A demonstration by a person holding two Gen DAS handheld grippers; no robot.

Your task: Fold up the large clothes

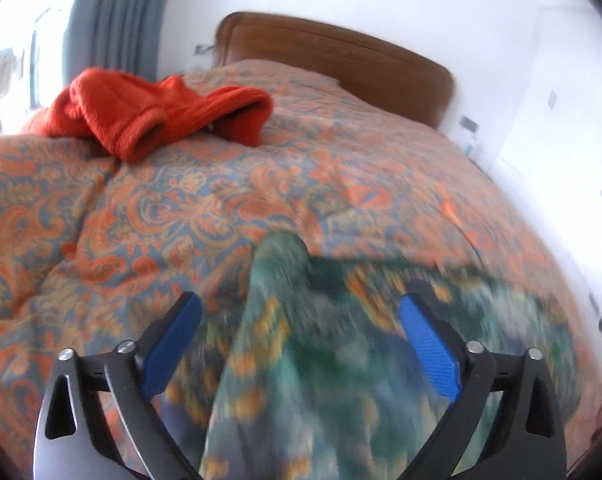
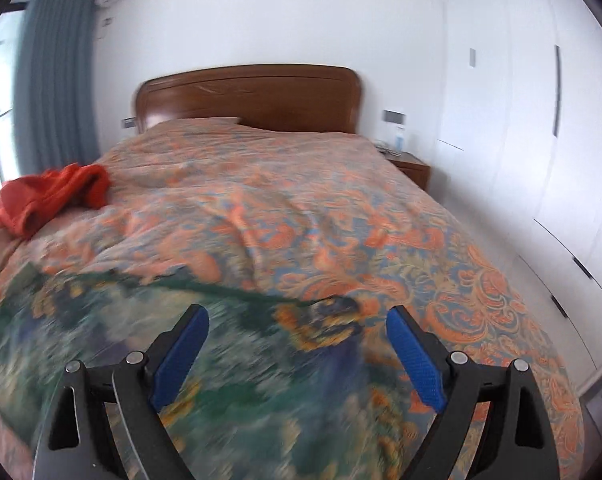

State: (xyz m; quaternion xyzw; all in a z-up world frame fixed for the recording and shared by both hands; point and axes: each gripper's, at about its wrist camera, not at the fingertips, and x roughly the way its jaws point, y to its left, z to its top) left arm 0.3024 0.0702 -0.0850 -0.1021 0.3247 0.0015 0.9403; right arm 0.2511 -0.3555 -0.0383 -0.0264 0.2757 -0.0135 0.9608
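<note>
A green and blue floral garment (image 1: 321, 360) lies spread on the near part of the bed, blurred by motion; it also shows in the right wrist view (image 2: 229, 364). My left gripper (image 1: 301, 312) is open above it, holding nothing. My right gripper (image 2: 297, 320) is open too, hovering over the garment's far right corner. An orange fleece garment (image 1: 161, 116) lies crumpled at the far left of the bed, also in the right wrist view (image 2: 53, 196).
The bed has an orange paisley quilt (image 2: 301, 184) and a brown wooden headboard (image 2: 249, 96). A wooden nightstand (image 2: 411, 168) stands at its right, white wardrobe doors (image 2: 541, 120) further right. Blue-grey curtains (image 2: 53, 80) hang at the left.
</note>
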